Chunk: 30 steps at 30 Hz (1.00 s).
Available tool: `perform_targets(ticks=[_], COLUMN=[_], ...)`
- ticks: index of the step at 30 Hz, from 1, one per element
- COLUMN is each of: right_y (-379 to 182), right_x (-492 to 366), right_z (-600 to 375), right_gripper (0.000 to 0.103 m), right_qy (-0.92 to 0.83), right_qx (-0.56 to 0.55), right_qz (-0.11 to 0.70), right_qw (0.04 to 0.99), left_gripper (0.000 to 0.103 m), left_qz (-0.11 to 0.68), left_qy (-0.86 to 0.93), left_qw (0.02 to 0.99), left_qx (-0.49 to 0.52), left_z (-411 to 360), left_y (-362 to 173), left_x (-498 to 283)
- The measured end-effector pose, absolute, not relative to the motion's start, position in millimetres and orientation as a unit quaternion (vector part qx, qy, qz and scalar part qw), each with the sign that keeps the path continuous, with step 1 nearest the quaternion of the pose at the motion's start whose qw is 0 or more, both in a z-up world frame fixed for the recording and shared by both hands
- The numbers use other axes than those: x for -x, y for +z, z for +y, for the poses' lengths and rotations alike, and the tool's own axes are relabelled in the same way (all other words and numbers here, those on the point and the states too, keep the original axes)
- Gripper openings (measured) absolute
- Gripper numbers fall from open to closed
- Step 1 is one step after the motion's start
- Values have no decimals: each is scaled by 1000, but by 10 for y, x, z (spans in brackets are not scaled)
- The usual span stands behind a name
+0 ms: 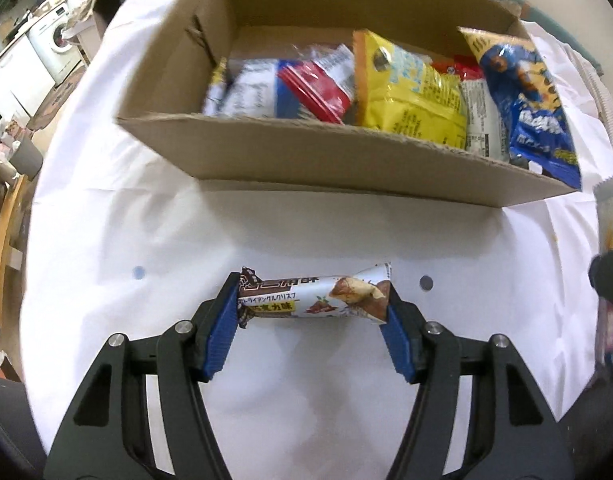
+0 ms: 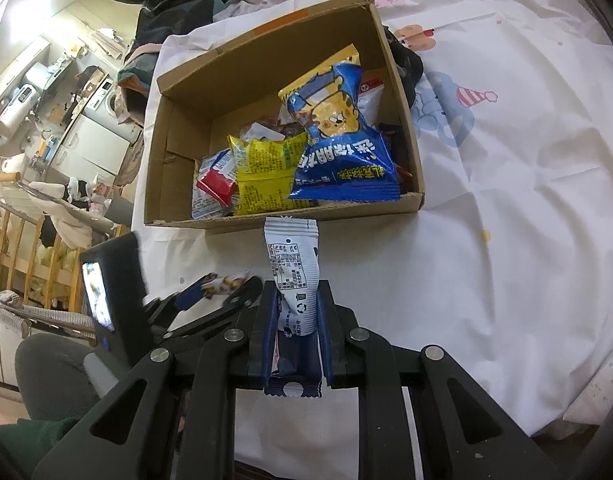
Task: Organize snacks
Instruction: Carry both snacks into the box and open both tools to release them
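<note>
A: Left gripper first: jaws spread wide, blue pads pressing the two ends of a chocolate snack bar, which lies crosswise between them. Gripped lengthwise, above the white cloth.

B: Right gripper?

A: Nearly closed, pads pinching a white snack packet. Packet stands upright out of the jaws, top end near the front wall of the cardboard box. Its bottom seal hangs below the pads.

B: Box contents?

A: Blue chip bag on the right, leaning up, lower edge over the front wall. Yellow bag in the middle, red-and-white pack left of it. More wrappers underneath, can't tell what. Left part of the box floor is bare cardboard.

B: Where's the box relative to the grippers?

A: Ahead of both, open top, sitting on the cloth. From the right wrist view the left gripper shows at lower left, bar in its pads, beside the right one.

B: Anything else?

A: Cartoon-print sheet right of the box. Washing machine in the background, blurry.
</note>
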State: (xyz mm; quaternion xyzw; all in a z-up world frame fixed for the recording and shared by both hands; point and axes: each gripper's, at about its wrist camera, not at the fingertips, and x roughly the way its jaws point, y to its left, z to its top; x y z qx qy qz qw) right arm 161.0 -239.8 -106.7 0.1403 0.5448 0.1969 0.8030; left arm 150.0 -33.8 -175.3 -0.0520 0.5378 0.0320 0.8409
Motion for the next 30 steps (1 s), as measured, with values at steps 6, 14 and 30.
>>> perform_targets(ticks=[6, 14, 30], right_y=[-1013, -920, -713], right_x=[-1605, -1631, -2086], right_z=[-2424, -2388, -2506], right_gripper=[19, 19, 19], right_qy=[197, 202, 201], right_qx=[-150, -158, -193], right_qz=[536, 522, 484], right_qw=[807, 813, 829], left_gripper=[61, 61, 61], left_qz=[515, 477, 419], left_qy=[19, 11, 5], left_qw=[856, 877, 906], left_qx=[45, 61, 60], left_z=[-116, 32, 472], left_y=[-1358, -941, -291], left_x=[-1345, -1490, -2034])
